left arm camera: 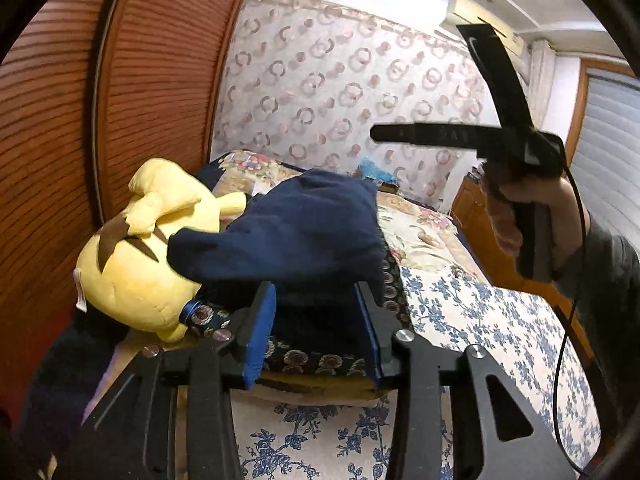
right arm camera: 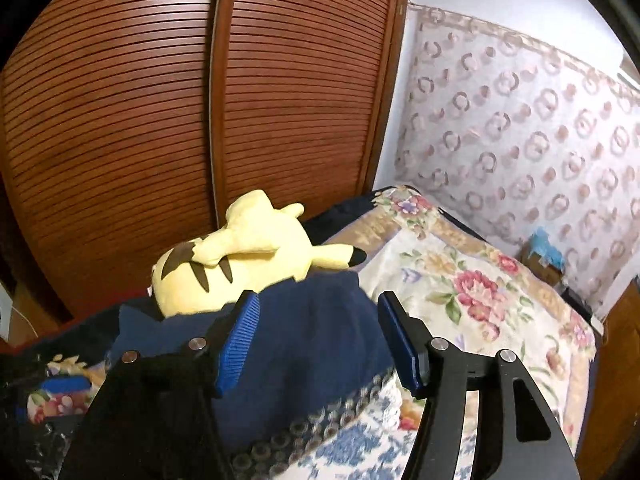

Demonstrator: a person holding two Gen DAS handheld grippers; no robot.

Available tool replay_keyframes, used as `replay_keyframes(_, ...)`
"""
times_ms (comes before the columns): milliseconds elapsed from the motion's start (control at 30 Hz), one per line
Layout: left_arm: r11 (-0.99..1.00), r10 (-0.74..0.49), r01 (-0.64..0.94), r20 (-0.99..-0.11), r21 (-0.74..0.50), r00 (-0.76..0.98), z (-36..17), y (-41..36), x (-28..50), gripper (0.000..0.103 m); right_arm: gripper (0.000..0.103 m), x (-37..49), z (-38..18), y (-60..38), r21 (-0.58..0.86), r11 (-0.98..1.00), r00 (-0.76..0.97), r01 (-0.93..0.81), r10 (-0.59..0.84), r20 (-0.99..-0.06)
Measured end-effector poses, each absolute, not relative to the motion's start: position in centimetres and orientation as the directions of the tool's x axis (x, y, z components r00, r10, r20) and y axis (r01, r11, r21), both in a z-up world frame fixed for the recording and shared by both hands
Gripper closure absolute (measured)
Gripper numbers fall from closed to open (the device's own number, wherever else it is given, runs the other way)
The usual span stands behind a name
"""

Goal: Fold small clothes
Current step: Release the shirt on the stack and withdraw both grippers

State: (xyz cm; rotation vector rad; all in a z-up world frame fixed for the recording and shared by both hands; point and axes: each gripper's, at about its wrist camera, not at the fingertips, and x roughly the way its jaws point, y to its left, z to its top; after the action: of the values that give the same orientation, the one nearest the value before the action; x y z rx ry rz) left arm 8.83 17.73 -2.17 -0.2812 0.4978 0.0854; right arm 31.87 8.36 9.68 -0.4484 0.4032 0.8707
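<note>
Both grippers parted over navy garment on bed.
Navy garment point(left arm camera: 296, 232) heaped near bed point(left arm camera: 480, 312) left edge, against yellow plush toy point(left arm camera: 136, 264). Left gripper point(left arm camera: 316, 332) jaws apart, cloth between, not pinched. Right gripper point(right arm camera: 320, 344) jaws apart over same garment; nothing clamped.

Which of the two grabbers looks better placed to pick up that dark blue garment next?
Probably the left gripper: its open fingers already straddle the navy garment. The right gripper also hovers open over it, so it's close.
</note>
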Motion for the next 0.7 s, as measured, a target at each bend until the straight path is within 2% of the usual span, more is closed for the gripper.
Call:
replay_keyframes(67, 0.966, 0.02, -0.142, -0.484, -0.217, 0.875, -1.6, 17.1, 8.7, 0.054, 0.04, 31.0, 9.2, 7.4, -0.198, 0.571, 0.582, -0.797, 0.637, -0.506)
replay_keyframes(133, 0.971, 0.018, -0.129, -0.473, -0.204, 0.881, -1.1, 16.6, 8.5, 0.036, 0.04, 29.8, 9.3, 5.7, -0.18, 0.582, 0.582, -0.793, 0.639, -0.503)
replay_keyframes(233, 0.979, 0.01, -0.104, -0.464, -0.176, 0.886, -0.4, 15.5, 8.2, 0.027, 0.04, 28.2, 9.0, 3.2, -0.146, 0.607, 0.589, -0.781, 0.64, -0.493)
replay_keyframes(567, 0.994, -0.025, -0.028, -0.472, -0.105, 0.881, 0.4, 10.7, 8.1, 0.026, 0.039, 21.3, 8.0, -5.3, -0.083, 0.713, 0.666, -0.696, 0.599, -0.445)
replay_keyframes(700, 0.995, -0.049, -0.001, -0.472, -0.104, 0.88, 0.5, 9.0, 7.6, 0.026, 0.035, 18.2, 7.7, -7.5, -0.081, 0.748, 0.7, -0.659, 0.571, -0.429)
